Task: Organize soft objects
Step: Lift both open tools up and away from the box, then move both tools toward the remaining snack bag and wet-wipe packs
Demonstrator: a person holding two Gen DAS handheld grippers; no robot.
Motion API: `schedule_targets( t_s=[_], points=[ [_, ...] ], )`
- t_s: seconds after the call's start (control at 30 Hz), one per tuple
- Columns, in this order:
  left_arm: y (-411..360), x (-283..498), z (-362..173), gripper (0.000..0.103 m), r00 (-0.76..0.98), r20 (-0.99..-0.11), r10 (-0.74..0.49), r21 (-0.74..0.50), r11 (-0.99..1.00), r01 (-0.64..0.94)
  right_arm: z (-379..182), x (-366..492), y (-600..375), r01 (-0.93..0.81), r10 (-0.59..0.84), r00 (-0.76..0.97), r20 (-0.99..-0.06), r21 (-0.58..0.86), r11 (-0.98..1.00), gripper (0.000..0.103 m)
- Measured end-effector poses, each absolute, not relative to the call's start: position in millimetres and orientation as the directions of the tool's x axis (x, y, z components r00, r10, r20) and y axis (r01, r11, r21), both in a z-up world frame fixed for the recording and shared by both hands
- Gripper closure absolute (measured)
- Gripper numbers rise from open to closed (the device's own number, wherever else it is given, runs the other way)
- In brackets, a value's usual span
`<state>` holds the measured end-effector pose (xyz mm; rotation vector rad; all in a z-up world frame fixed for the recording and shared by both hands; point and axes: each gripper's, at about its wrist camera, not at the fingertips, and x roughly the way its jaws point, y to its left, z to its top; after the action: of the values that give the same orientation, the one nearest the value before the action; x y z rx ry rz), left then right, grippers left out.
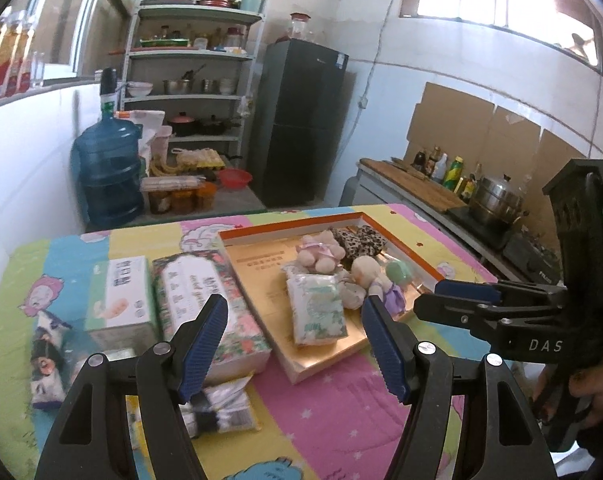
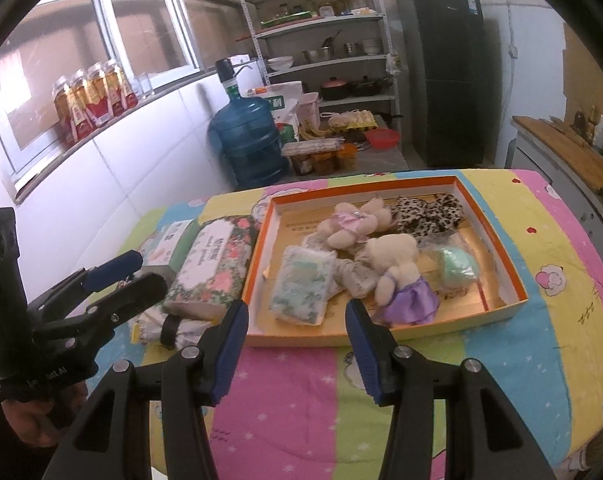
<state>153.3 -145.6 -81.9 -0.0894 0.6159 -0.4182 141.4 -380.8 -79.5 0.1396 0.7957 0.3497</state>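
An orange-rimmed box (image 1: 261,234) (image 2: 489,216) lies on the quilted table. In it are a tissue pack (image 1: 317,308) (image 2: 301,288), a plush in a pink dress (image 1: 319,250) (image 2: 349,222), a plush in a purple dress (image 1: 373,276) (image 2: 401,280), a leopard-print cloth (image 1: 361,240) (image 2: 429,210) and a green item in a clear bag (image 1: 397,272) (image 2: 457,266). Left of the box lie a floral tissue pack (image 1: 209,292) (image 2: 213,268) and a green-and-white tissue pack (image 1: 121,300) (image 2: 169,240). My left gripper (image 1: 294,304) (image 2: 149,270) and right gripper (image 2: 296,306) (image 1: 429,298) hover open and empty near the box's front.
A small pack with a black band (image 1: 221,408) (image 2: 169,328) lies near the front left, and a cartoon-print pack (image 1: 45,360) sits by the left edge. Beyond the table stand a water jug (image 1: 109,168), a shelf rack (image 1: 189,80), a fridge (image 1: 301,120) and a counter with a pot (image 1: 497,196).
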Motion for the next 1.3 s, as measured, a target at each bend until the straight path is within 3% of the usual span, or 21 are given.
schedule_targets(
  t_s=[0.73,0.93,1.07,1.3],
  points=[
    [-40.5,97.6,-91.1,0.032,0.783,-0.548,-0.293,-0.213,0.955,0.208,-89.4,107.0,-289.4,-0.393,0.447,0.568,-0.691,0.249,0.885,0.052],
    [-15.1,90.7,-95.5,0.032,0.792,-0.559,-0.244,-0.219,0.965,0.143,-101.4,106.9,-254.0,-0.557,0.514,0.472,-0.716,0.210,0.804,0.052],
    [-1.7,89.0,-98.6,0.032,0.796,-0.568,-0.210,-0.228,0.969,0.093,-108.8,108.4,-227.9,-0.699,0.529,0.425,-0.734,0.106,0.707,0.052],
    [12.1,88.2,-108.6,0.032,0.790,-0.594,-0.151,-0.228,0.974,0.014,-127.6,125.8,-198.2,-0.805,0.523,0.378,-0.764,0.008,0.593,0.053]
  ],
)
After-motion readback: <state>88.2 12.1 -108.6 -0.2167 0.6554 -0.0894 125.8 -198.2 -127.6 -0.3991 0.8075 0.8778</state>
